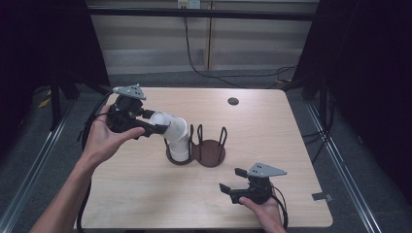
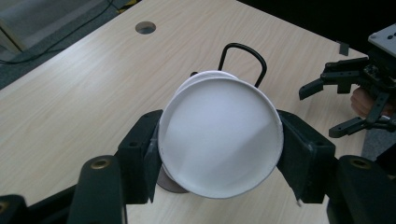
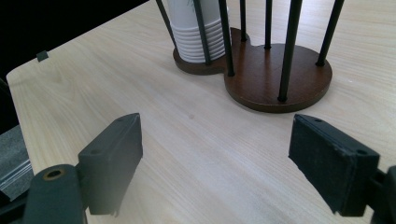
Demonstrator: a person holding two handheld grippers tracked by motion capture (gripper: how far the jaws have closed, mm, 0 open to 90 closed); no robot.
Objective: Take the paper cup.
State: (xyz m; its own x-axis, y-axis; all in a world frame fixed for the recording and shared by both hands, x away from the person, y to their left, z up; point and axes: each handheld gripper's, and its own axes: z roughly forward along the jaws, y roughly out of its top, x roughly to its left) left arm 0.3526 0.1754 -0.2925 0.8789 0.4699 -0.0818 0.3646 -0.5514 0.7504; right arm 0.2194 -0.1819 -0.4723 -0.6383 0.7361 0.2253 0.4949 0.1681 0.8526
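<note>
My left gripper (image 1: pixel 163 124) is shut on a white paper cup (image 1: pixel 173 124), which tilts over the top of a stack of white cups (image 1: pixel 180 148). In the left gripper view the cup's flat base (image 2: pixel 219 135) faces the camera, squeezed between both pads (image 2: pixel 150 149). The stack (image 3: pixel 196 32) stands upside down in the left ring of a dark brown two-ring wire holder (image 1: pixel 210 154). The holder's other ring (image 3: pixel 280 79) has nothing in it. My right gripper (image 1: pixel 230 179) stands open near the table's front right, and its jaws (image 3: pixel 219 154) point at the holder with nothing between them.
The light wood table (image 1: pixel 145 189) has a round cable hole (image 1: pixel 233 101) at the back middle. A small dark tab (image 1: pixel 320 196) sits at its right edge. Cables trail on the floor behind the table. The right gripper (image 2: pixel 345 100) appears far right in the left gripper view.
</note>
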